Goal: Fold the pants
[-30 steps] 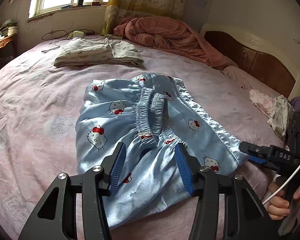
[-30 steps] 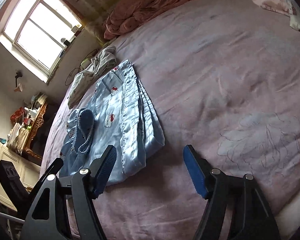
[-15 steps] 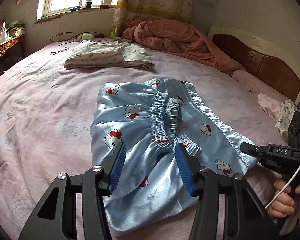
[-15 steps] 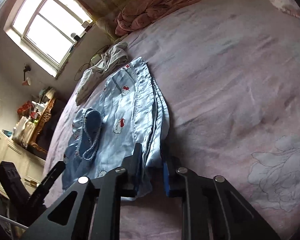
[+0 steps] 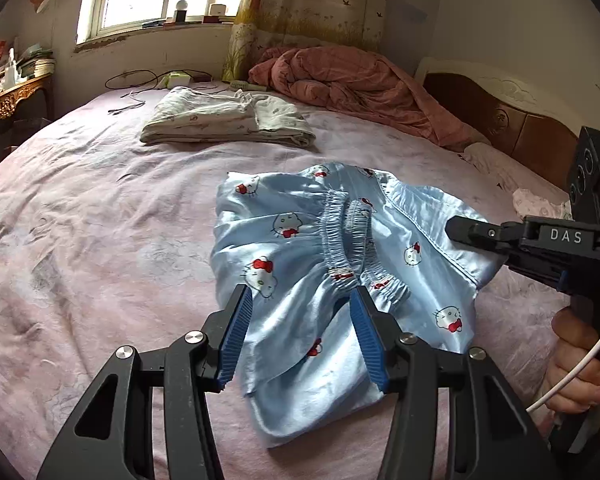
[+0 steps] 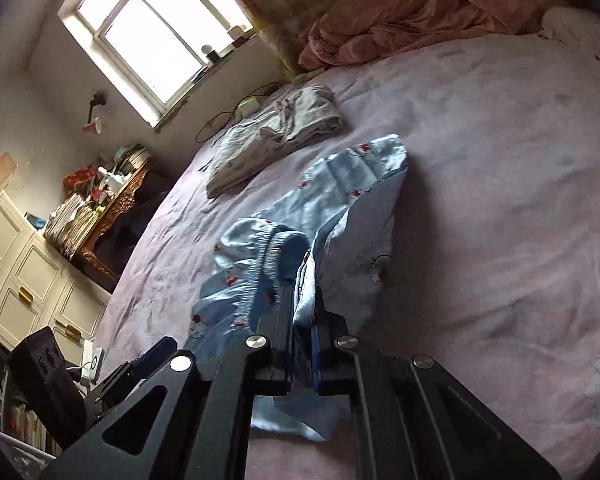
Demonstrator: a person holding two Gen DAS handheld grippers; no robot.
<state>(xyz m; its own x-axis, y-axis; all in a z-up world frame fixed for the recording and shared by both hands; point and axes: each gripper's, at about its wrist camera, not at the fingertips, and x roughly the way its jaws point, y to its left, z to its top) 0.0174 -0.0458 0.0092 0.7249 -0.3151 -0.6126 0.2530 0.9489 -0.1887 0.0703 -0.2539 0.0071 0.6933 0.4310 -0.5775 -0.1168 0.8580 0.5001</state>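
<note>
**Pants partly folded, right tongs lifting the side edge**

The pants — light blue satin with a cat print — lie near the middle of the bed, already bunched into a short, wide bundle with the elastic waistband doubled on top. So at least one fold looks done (judging from how the layers stack), but the bundle is loose and wrinkled, not a tidy rectangle.

Right tongs: pressed together on the side edge of the pants, fabric pinched between the blue pads and raised off the bed in the right wrist view. In the left wrist view the same tool reaches in from the right at the hem edge.

Left tongs: spread apart, holding nothing, hovering just above the near part of the pants.

Left to do, as a judgement — carry the lifted edge across to close the fold, then flatten. A folded grey-white garment sits well apart toward the window; a pink quilt is heaped at the headboard end.
</note>
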